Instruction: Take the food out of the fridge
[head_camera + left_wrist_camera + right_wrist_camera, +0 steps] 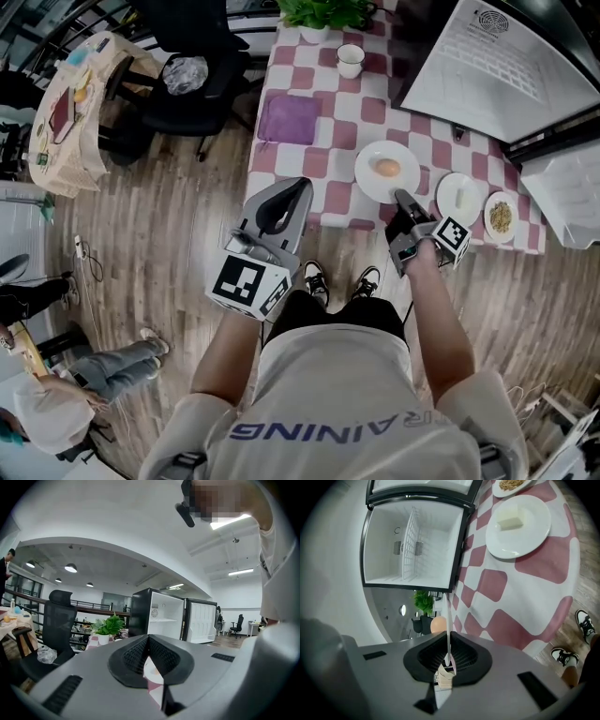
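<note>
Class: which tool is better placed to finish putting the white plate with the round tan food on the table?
Right. The right tool grips the rim of the white round plate over the pink-and-white checked tablecloth; the left tool is shut on nothing, short of it.

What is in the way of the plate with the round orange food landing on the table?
Nothing visible. The right tongs grip the round white plate over bare pink-checked tablecloth; the smaller white plate lies apart.
</note>
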